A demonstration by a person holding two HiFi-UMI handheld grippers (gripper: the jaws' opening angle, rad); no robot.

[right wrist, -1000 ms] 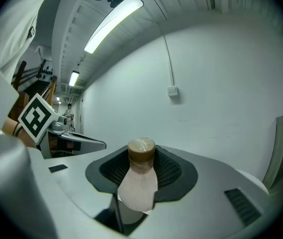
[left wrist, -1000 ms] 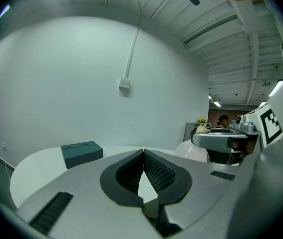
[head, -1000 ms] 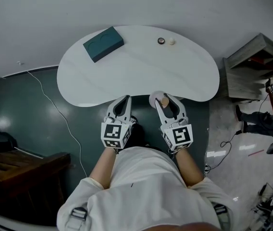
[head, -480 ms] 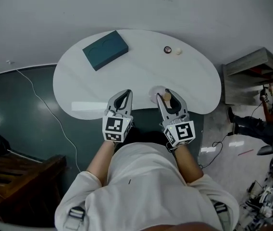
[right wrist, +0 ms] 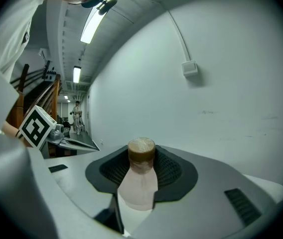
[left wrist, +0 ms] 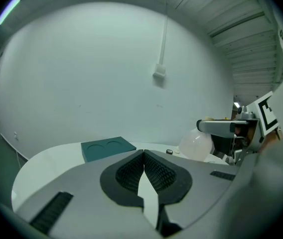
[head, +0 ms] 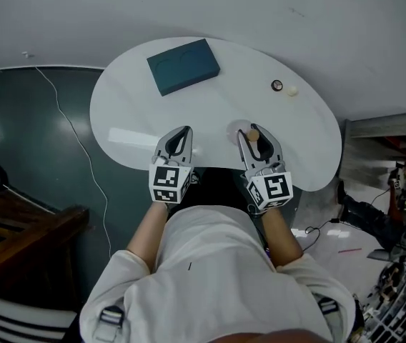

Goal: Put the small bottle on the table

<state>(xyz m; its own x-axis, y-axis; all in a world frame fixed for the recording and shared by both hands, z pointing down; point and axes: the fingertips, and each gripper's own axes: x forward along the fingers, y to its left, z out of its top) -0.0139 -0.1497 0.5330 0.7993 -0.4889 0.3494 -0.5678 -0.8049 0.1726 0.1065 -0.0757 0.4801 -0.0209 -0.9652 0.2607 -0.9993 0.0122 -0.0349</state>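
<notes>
The small bottle (head: 250,134), pale with a brown cap, is upright between the jaws of my right gripper (head: 254,133), which is shut on it over the near edge of the white table (head: 210,106). In the right gripper view the bottle (right wrist: 139,183) fills the gap between the dark pads, its cap (right wrist: 141,151) rising above them. My left gripper (head: 181,131) hovers beside it at the table's near edge, shut and holding nothing. In the left gripper view its pads (left wrist: 156,171) meet, and the bottle (left wrist: 195,144) shows at the right.
A teal box (head: 183,65) with two round hollows lies at the table's far left. A dark ring (head: 277,86) and a small white piece (head: 291,90) lie at the far right. A grey shelf (head: 389,131) stands right of the table; wooden furniture (head: 17,227) stands at the lower left.
Both grippers have come forward from the table's edge to just over its near part. The right one still grips the bottle. The head view has swung, so the table sits turned in the picture.
</notes>
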